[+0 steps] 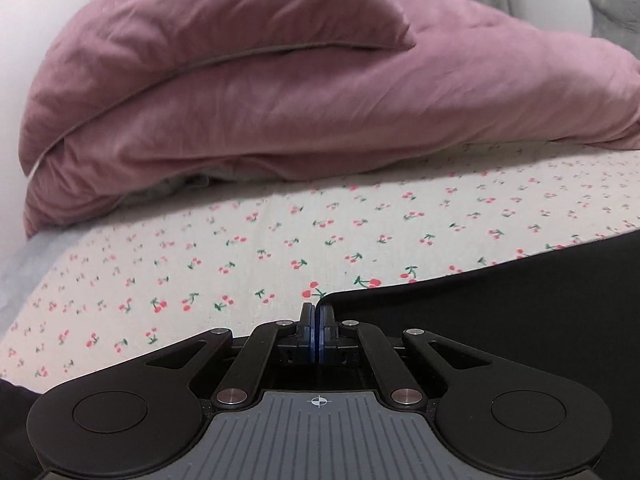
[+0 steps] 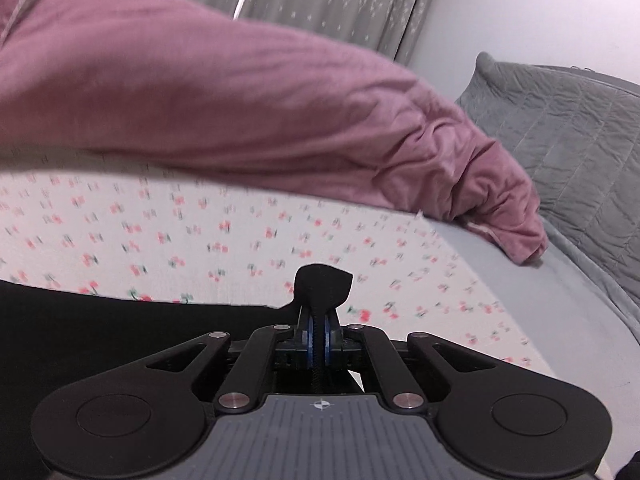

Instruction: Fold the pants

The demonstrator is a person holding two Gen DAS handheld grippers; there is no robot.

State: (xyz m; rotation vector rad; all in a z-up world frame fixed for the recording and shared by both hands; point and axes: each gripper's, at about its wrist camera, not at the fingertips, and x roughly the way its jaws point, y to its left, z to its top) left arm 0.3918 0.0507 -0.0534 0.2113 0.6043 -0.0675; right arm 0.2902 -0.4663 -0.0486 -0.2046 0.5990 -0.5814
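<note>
1. Left wrist view: my left gripper is clenched, its blue pads pressed together right at the corner edge of the black pants. I cannot tell whether any cloth is pinched between them.
2. Those pants lie flat on the cherry-print sheet, spreading off to the right of the fingers.
3. Beyond them a pink duvet is heaped across the bed.
4. Right wrist view: my right gripper is clamped on a fold of the pants, and a black tuft pokes up above the fingertips.
5. A grey quilted blanket lies at the far right, beside the duvet.
</note>
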